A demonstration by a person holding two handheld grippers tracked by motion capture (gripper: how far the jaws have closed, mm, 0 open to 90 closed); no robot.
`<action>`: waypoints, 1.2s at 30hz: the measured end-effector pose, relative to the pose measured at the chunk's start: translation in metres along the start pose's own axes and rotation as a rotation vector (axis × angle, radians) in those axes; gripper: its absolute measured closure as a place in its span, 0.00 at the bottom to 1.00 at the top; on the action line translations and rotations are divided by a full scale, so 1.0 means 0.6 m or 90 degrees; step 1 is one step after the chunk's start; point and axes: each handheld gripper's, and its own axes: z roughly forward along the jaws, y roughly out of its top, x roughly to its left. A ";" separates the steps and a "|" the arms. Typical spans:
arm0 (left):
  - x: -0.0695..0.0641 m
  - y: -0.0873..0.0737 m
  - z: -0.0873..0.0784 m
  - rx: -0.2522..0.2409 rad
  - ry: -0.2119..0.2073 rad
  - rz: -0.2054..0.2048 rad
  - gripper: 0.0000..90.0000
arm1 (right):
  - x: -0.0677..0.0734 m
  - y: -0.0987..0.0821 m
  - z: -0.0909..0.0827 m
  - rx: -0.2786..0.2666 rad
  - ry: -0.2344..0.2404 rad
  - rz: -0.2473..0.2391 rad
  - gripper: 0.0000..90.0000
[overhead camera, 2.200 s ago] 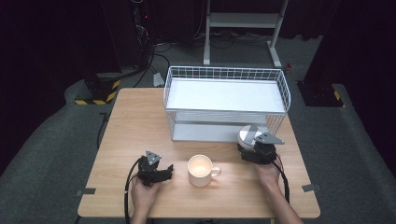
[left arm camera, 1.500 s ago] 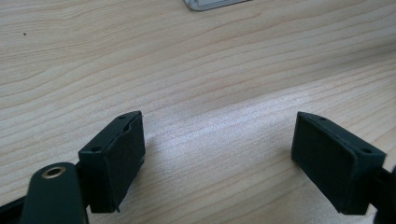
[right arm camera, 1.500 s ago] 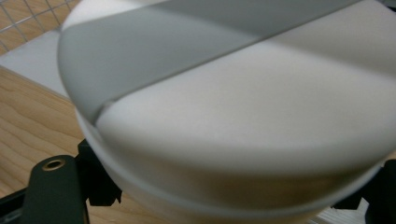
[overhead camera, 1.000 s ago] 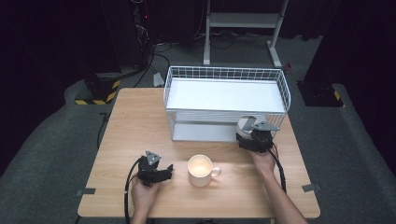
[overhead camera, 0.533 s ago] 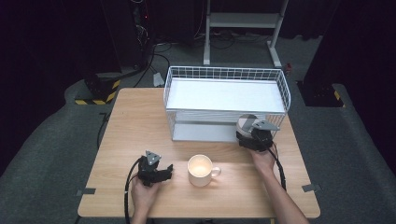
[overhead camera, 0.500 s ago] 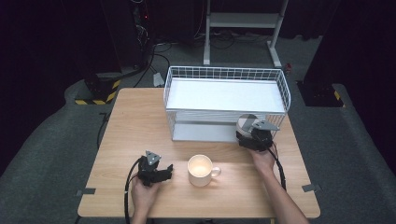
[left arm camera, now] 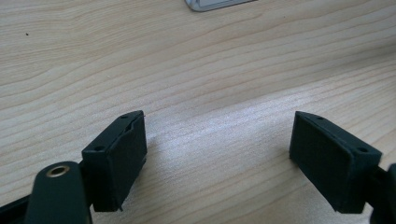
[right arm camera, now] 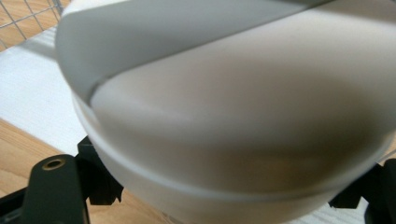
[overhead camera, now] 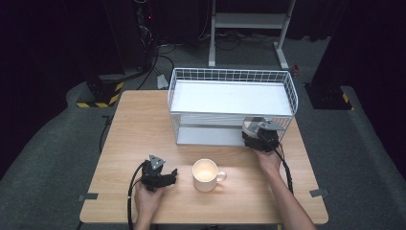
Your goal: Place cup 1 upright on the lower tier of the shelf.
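Wooden table (overhead camera: pixel 139 120): broad bare area at left and front. White wire rack (overhead camera: pixel 230 103) stands at rear centre. Right gripper (overhead camera: pixel 260 136), clamped on a white bowl (right arm camera: pixel 233 107), has advanced to the rack's lower shelf opening; placement appears imminent. Left gripper (overhead camera: pixel 160 177) rests with jaws wide, empty, beside the mug (overhead camera: pixel 207 175).
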 end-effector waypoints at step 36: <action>-0.001 0.000 0.001 -0.001 0.004 -0.005 0.22 | -0.004 -0.034 -0.049 0.016 0.020 0.008 0.19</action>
